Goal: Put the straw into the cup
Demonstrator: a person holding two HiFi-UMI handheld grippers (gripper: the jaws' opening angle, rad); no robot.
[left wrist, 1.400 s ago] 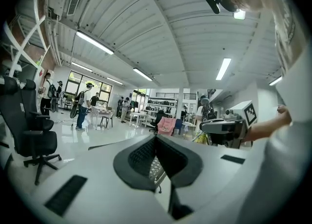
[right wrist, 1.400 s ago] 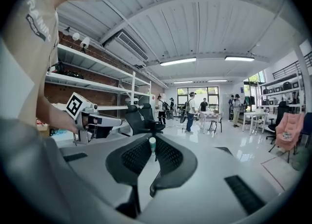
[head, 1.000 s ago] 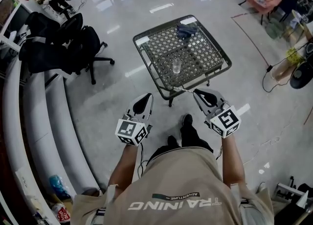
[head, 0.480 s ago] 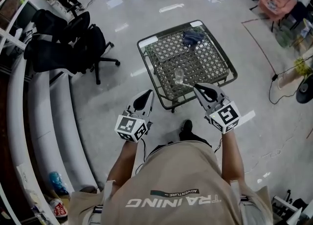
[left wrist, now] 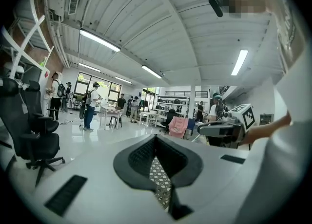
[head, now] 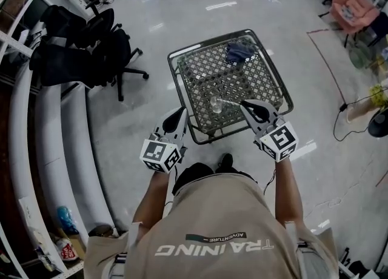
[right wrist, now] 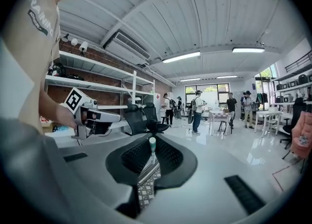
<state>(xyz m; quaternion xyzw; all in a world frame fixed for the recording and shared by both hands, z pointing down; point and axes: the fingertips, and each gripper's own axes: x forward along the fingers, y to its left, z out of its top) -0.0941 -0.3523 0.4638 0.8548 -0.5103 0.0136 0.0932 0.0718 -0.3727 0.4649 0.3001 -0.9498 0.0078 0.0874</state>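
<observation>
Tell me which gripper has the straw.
The right gripper: its jaws pinch the green-tipped white straw. The left gripper shows only the mesh table past its jaws, no straw.

Cup (head: 216, 104) on mesh table (head: 200, 71) — straw (head: 230, 101) in right tool (head: 245, 105) just beside.

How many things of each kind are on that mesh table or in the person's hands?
cup: 1
straw: 1, held in the right tool
blue cloth: 1
tools: 2, the left tool and the right tool
Total: 5
</observation>
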